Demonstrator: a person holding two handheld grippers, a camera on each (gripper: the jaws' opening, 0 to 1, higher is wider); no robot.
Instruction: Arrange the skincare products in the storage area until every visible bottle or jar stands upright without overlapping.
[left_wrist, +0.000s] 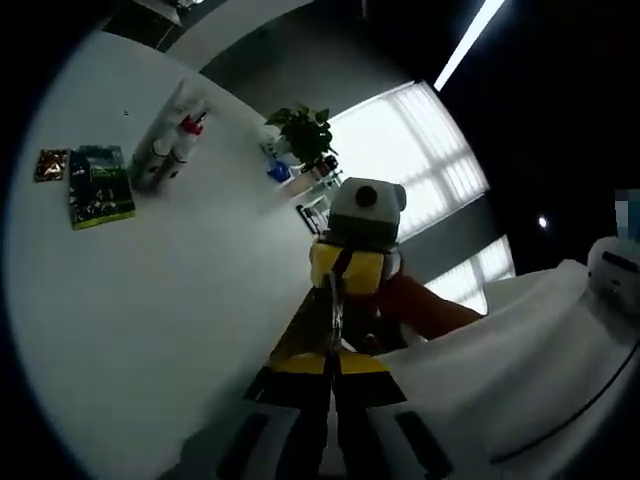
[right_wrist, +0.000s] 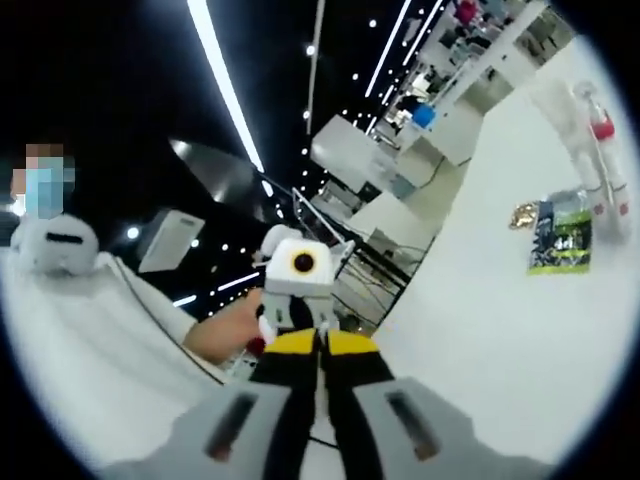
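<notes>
Skincare bottles (left_wrist: 165, 150): two slim white items lying side by side on the white table (left_wrist: 180, 300), seen in the left gripper view far ahead of the jaws and off to their left. One carries a red cap; the other is plain white. Whether they touch each other cannot be told at this size. In the right gripper view the same pair (right_wrist: 590, 140) is seen far forward and to the right of the jaws, near the table's far edge.

Green packet (left_wrist: 100, 186): flat on the table, just beside the bottles, further to the left of the jaws in the left gripper view.

Small dark sachet (left_wrist: 50, 164): flat, just beside the green packet on its outer side.

Potted plant (left_wrist: 303, 131): beyond the table, ahead of the jaws in the left gripper view.

Left gripper (left_wrist: 335, 300): yellow-and-black jaws are seen brought together, nothing between them, raised above the table, well apart from the bottles.

Right gripper (right_wrist: 318, 345): jaws likewise clenched on nothing, raised clear of the table.

Hand (left_wrist: 425, 310): seen in the left gripper view just behind the other gripper, a white sleeve (left_wrist: 520, 350) below it.
</notes>
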